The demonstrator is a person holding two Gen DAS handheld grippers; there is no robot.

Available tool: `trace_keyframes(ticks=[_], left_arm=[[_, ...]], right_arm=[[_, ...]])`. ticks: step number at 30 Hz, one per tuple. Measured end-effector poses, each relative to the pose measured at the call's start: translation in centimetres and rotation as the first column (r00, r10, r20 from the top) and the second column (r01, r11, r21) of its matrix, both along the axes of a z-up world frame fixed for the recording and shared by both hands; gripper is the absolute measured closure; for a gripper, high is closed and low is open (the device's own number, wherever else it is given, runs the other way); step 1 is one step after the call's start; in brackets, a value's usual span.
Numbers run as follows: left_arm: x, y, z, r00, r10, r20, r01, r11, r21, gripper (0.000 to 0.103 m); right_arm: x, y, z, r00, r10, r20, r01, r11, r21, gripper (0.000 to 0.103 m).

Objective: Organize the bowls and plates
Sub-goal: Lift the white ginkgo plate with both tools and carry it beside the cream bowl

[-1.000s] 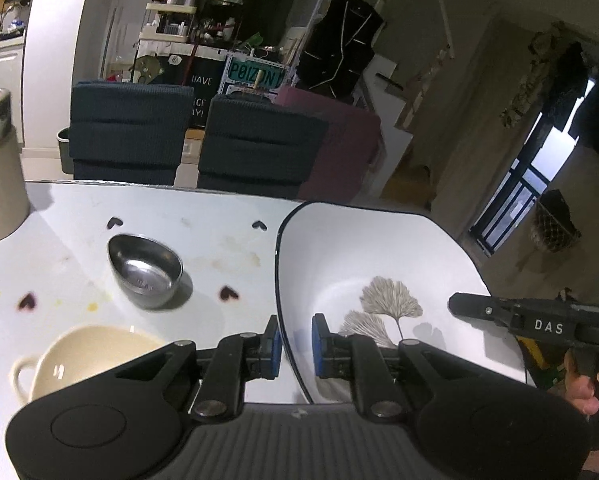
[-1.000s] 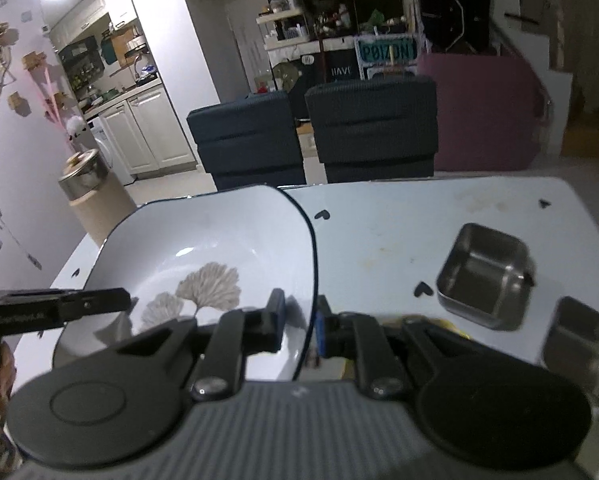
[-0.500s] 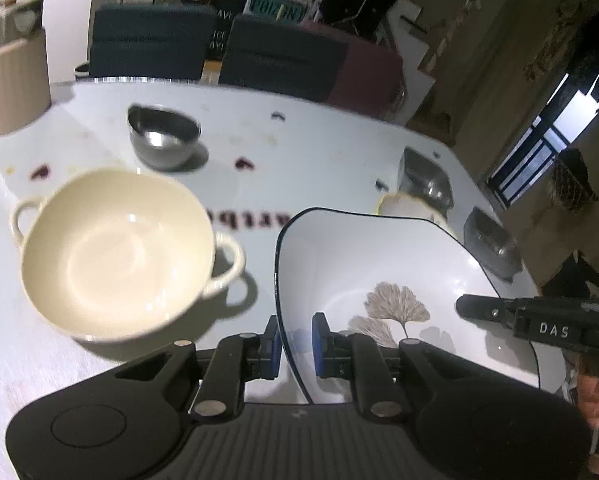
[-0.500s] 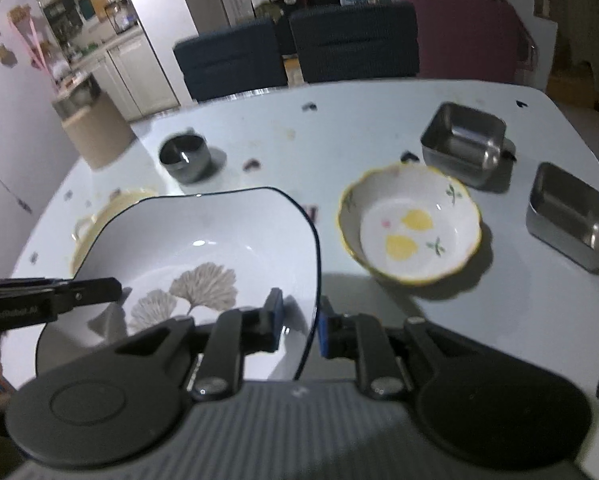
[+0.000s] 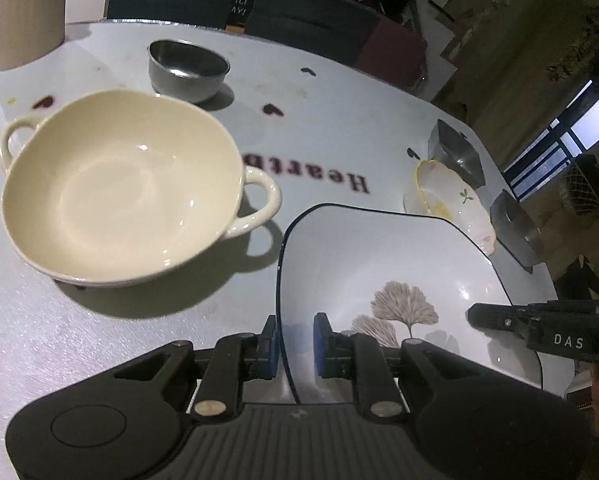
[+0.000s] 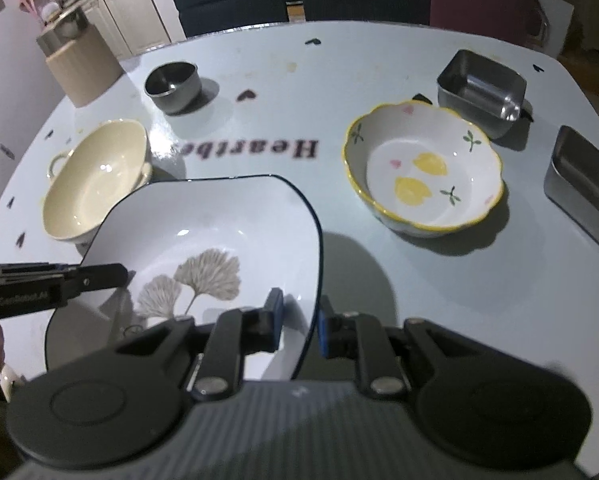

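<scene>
The left tool point(image 5: 295, 346) grips the left rim of a white square plate point(image 5: 399, 268) with a leaf print, held above the surface point(image 5: 331, 120). The right tool point(image 5: 495, 318) reaches in opposite. A cream two-handled bowl point(image 5: 119, 192) sits just left.
</scene>
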State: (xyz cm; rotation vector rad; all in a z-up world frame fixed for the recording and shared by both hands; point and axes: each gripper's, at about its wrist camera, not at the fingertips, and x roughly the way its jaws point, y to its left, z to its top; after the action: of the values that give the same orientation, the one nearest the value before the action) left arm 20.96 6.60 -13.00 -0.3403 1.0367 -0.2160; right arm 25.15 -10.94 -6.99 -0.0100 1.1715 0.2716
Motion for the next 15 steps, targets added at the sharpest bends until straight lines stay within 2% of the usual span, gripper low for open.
trace_keyframes(ticks=[15], left_arm=[[1.6, -0.1, -2.8, 0.998, 0.032, -0.051, -0.033, 0.999, -0.022, 0.079]], right_arm=[[-0.3, 1.1, -1.0, 1.0, 0.004, 0.0, -0.004, 0.995, -0.102, 0.083]])
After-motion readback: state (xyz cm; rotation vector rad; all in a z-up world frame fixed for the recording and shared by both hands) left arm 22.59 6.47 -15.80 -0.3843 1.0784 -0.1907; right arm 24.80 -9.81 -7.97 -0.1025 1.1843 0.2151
